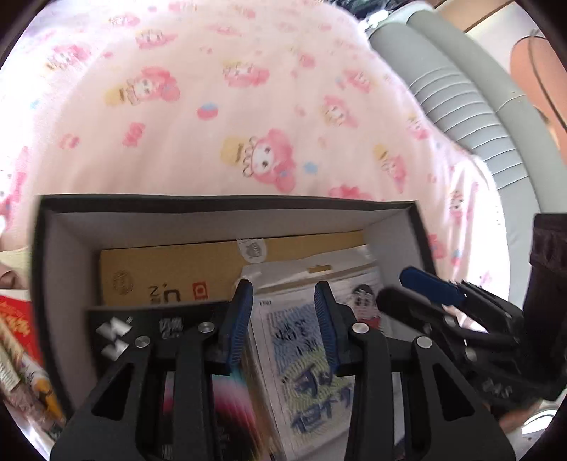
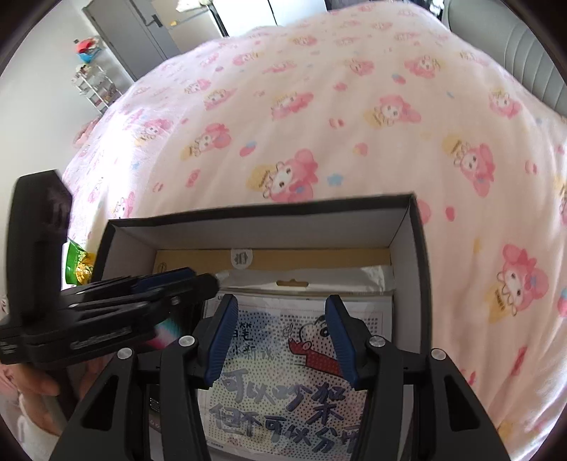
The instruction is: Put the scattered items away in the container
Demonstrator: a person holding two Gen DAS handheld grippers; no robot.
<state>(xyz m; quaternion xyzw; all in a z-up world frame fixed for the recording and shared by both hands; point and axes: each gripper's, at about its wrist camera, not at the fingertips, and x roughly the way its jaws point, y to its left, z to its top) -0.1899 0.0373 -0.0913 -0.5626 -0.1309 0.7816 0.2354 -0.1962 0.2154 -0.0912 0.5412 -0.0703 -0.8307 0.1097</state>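
A black box (image 2: pixel 421 248) with white inner walls sat on the bed's pink cartoon-print blanket (image 2: pixel 319 106). Inside lay a tan carton (image 1: pixel 159 269) against the far wall, with a bagged cartoon craft kit (image 2: pixel 283 372) on top. Both grippers hovered over the box: the left gripper (image 1: pixel 283 319) was partly spread with nothing between its pads, and the right gripper (image 2: pixel 281 340) was spread wide and empty. A snack packet (image 2: pixel 79 264) lay outside the box's left wall.

A home bedroom: a bed (image 2: pixel 319 106) covered with a pink cartoon-rabbit quilt fills both views, a grey padded headboard (image 1: pixel 471 106) curves along its edge, and a grey door (image 2: pixel 141 32) and a white wire rack (image 2: pixel 94 87) stand against the wall beyond.
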